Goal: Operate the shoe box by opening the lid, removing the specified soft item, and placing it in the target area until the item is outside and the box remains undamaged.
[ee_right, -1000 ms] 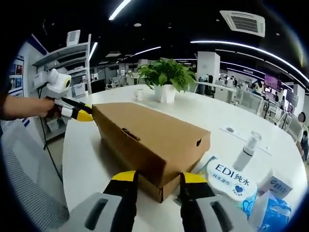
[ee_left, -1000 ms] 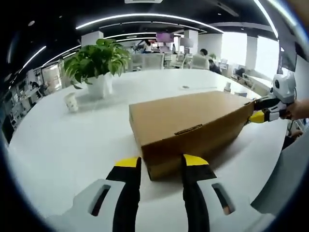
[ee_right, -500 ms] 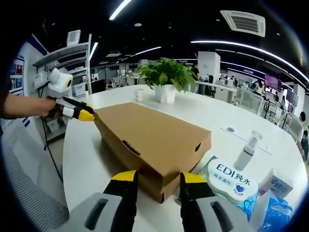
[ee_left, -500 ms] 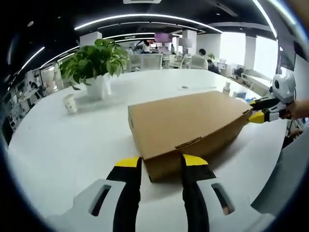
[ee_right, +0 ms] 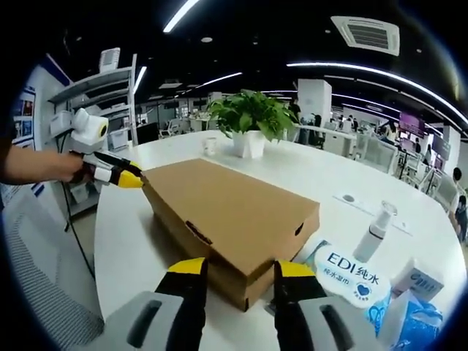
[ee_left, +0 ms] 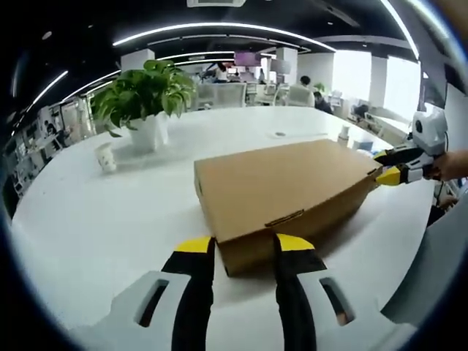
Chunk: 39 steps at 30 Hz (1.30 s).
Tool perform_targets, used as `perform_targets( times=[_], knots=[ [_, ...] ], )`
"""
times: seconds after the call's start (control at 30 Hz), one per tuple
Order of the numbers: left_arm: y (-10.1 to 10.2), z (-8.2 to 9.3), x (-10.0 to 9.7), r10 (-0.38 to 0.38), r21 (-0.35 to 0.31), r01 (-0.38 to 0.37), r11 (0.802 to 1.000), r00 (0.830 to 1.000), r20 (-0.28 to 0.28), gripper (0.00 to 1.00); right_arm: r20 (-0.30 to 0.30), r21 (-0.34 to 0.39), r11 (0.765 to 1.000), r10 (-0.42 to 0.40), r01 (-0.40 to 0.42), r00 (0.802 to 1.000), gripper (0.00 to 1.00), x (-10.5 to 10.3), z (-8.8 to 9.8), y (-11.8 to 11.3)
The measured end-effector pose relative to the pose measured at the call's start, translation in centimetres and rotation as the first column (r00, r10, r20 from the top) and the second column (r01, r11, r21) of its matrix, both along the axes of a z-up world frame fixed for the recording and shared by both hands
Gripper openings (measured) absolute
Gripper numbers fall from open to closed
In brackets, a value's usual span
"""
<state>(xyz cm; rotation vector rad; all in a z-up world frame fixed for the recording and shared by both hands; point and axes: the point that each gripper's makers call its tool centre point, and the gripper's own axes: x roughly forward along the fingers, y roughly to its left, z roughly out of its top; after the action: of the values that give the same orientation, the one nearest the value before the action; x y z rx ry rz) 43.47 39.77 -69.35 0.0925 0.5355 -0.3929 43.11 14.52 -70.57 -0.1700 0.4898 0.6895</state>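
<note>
A: What's changed w/ the box (ee_left: 281, 190)?

B: Lid (ee_right: 230, 208) has lifted a bit vs a sec ago; seam's wider at my end. Box sits on the white surface (ee_left: 95, 219), soft item presumably inside, unseen.

A: Tools?

B: Left tool (ee_left: 241, 247) and right tool (ee_right: 238, 269) both spread wide, each straddling a corner, gripping nothing. Opening's barely begun, I reckon.
</note>
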Motion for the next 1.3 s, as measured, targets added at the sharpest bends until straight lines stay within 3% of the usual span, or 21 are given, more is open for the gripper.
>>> perform_targets(
  times=[0.7, 0.8, 1.3],
  knots=[
    [0.1, -1.4, 0.0, 0.014, -0.020, -0.014, 1.000, 0.999, -0.039, 0.29, -0.042, -0.005, 0.999, -0.040, 0.039, 0.998, 0.33, -0.1, -1.3, 0.2],
    [0.1, -1.4, 0.2, 0.014, -0.023, -0.015, 1.000, 0.999, -0.040, 0.29, -0.026, -0.018, 0.999, -0.037, 0.037, 0.999, 0.33, 0.1, -1.4, 0.2],
    [0.2, -1.4, 2.3, -0.014, -0.016, 0.013, 1.000, 0.999, -0.047, 0.29, -0.033, -0.022, 0.997, -0.070, 0.069, 0.997, 0.32, 1.2, -1.3, 0.3]
  ],
)
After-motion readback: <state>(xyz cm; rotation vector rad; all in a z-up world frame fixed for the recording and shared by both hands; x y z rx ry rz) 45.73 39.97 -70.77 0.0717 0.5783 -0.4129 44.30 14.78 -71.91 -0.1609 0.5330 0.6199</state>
